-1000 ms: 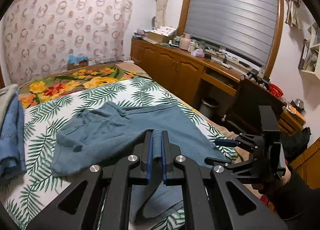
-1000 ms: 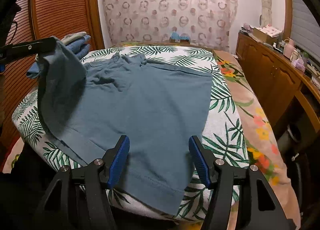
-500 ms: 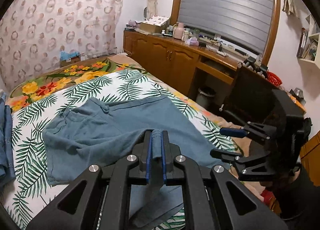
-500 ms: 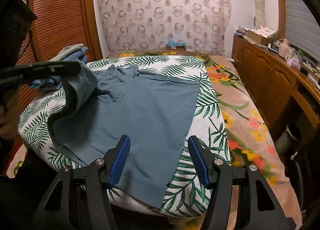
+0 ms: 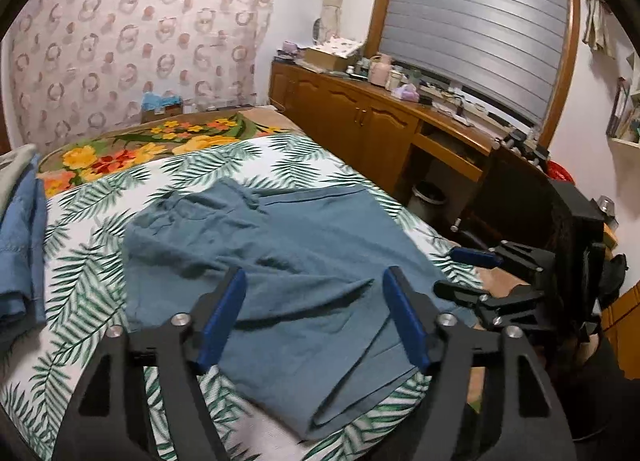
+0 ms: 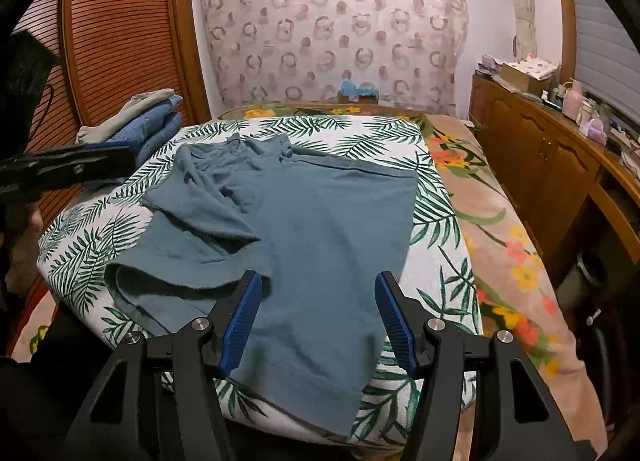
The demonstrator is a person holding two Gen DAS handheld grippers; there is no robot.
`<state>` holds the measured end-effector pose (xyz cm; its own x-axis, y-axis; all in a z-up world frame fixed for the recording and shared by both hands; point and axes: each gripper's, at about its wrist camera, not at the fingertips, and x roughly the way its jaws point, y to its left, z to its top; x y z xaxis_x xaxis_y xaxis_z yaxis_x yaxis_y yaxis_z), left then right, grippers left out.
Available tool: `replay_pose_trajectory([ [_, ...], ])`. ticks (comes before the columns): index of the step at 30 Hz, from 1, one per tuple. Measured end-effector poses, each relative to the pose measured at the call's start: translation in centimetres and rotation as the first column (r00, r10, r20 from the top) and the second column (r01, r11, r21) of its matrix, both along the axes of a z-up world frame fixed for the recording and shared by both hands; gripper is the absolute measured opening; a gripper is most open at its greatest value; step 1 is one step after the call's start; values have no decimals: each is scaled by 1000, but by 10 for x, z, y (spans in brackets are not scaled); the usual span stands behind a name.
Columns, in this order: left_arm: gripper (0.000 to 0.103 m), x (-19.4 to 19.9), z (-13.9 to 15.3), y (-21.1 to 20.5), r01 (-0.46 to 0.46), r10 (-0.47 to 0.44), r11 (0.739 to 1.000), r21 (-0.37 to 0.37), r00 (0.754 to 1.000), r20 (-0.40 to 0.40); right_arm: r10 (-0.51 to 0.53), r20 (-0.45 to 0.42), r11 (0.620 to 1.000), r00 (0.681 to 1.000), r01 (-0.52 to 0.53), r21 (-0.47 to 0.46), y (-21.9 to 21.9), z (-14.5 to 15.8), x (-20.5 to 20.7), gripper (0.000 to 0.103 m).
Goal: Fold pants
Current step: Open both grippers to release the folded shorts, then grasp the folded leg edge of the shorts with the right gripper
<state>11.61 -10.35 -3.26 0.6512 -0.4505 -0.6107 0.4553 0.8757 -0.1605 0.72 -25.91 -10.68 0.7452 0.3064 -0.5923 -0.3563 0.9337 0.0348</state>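
Blue-grey pants [image 5: 280, 261] [image 6: 304, 221] lie on the palm-leaf bedspread [image 5: 80, 293] [image 6: 436, 213], one leg flopped loosely over the other with creases. My left gripper [image 5: 314, 301] hovers above the near part of the pants, its jaws opening and nothing between the blue pads. In the left wrist view my right gripper [image 5: 460, 269] shows at the right edge of the bed. The right gripper [image 6: 318, 309] stands open over the pants' lower leg, its pads clear of the cloth. In the right wrist view the left gripper's finger [image 6: 68, 169] reaches in from the left.
Folded denim and a grey garment are stacked at the bed's side [image 6: 140, 121] [image 5: 20, 229]. A wooden cabinet run with clutter [image 5: 380, 101] lines the window wall. A flowered blanket [image 6: 500, 229] covers the bed beside the leaf spread. A slatted wardrobe door [image 6: 120, 41] stands left.
My left gripper has let go of the pant leg it held up; its jaws went from shut to wide apart. The leg has dropped onto the other. The right gripper stayed open.
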Motion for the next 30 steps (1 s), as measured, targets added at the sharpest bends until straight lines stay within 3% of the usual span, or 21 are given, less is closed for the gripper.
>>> replay_pose_trajectory([
  [7, 72, 0, -26, 19, -60, 62, 997, 40, 997, -49, 28, -20, 1000, 999, -28, 6, 11, -9, 6, 49],
  [18, 72, -1, -64, 24, -91, 103, 990, 107, 988, -116, 55, -43, 998, 998, -55, 0, 32, -15, 28, 44],
  [25, 72, 1, -81, 27, -100, 117, 989, 109, 980, -162, 70, -62, 998, 996, -71, 1, 38, -20, 36, 40],
  [30, 73, -3, -83, 25, -105, 121, 987, 118, 983, -141, 68, -69, 998, 995, -69, -7, 43, -22, 39, 40],
])
